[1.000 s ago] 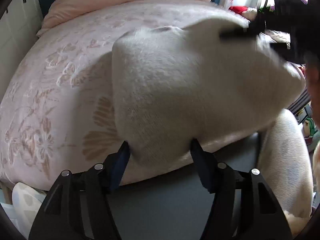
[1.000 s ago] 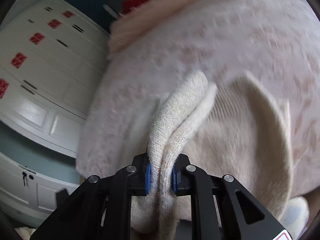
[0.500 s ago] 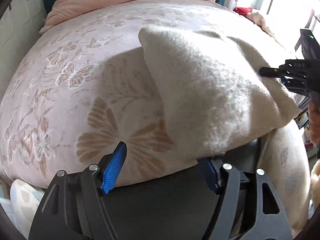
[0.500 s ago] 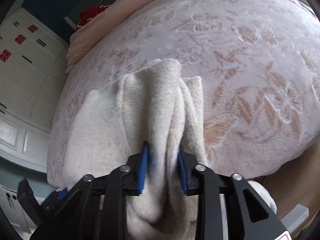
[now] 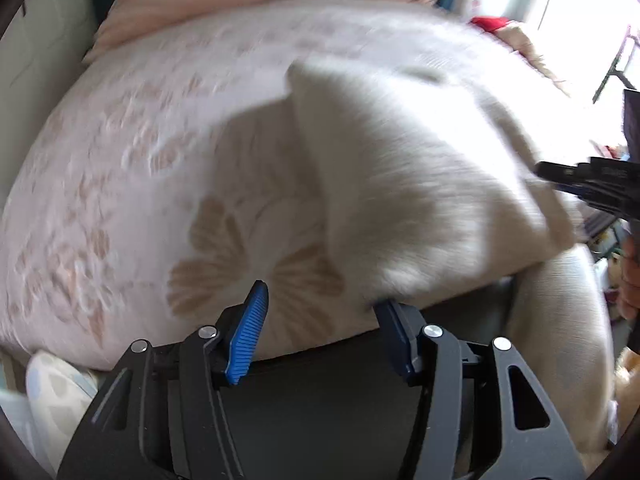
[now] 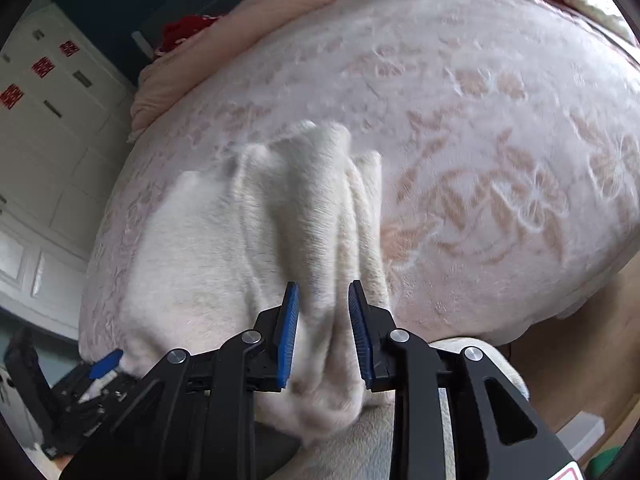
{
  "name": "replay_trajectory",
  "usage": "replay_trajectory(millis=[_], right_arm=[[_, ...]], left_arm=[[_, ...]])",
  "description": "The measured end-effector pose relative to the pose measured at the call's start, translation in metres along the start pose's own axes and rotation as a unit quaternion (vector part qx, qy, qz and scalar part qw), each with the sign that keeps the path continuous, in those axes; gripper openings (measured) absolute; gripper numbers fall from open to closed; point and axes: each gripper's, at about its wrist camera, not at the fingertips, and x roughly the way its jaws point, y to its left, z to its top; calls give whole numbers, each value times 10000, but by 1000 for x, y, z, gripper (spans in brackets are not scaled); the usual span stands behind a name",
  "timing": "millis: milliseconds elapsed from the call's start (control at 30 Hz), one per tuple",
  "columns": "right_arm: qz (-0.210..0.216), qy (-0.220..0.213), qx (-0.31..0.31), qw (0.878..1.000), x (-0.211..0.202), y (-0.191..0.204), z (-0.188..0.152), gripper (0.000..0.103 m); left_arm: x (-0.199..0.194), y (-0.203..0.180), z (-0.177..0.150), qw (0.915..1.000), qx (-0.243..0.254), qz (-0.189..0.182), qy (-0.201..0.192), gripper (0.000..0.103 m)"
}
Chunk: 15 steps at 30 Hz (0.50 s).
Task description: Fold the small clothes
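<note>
A cream fuzzy garment lies folded on the pink floral bedspread. My left gripper is open at the garment's near left edge, its right pad under the cloth's rim and its left pad over bare bedspread. In the right wrist view the garment lies bunched in ridges. My right gripper has its jaws partly apart around a thick fold of the cloth, loosely. The right gripper also shows in the left wrist view, and the left gripper in the right wrist view.
White cabinets stand left of the bed. A pink duvet and red cloth lie at the bed's far end. A bright window is at right. The bed's near edge drops to a wooden floor.
The garment was swung over and laid down on the bed. My left gripper let go of it. My right gripper's jaws have widened around the fold.
</note>
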Motion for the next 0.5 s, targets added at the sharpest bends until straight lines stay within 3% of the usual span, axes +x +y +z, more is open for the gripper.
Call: replay_trajectory(millis=[33,67,133,200,233,267,300,433,500], right_arm=[[139,146,-58,9998,-3,4,-4,36],[254,277,-69,9993,-3,5,-9,48],[518,525,-25,9973,1,7,-20,54],[406,618,-58,9972,10,7,-27,55],[234,678,-117,9974,18,6,-30,53],[15,732,-194,9971,26,6,-32,25],[17,745,-196,9970,29,8,-32,16],[210,85,-290,9993,-17,15,-19,14],[106,43,-311,9995,-24,2,-15,14]], left_arm=[[-11,-1,2,9999,0,-134,-99,54],[-25,-2,6,9992,-58,-280,-263,62],[-43,-3,13,9976,-166,-337,-578,71],[-54,-5,23,9961,-211,-367,-776,71],[-55,-5,28,9960,-218,-319,-806,71],[-54,-6,32,9961,-232,-271,-801,71],[-49,-5,37,9965,-283,-268,-741,71],[-46,-1,47,9960,-552,-300,-633,71],[-53,-3,47,9961,-463,-150,-733,71]])
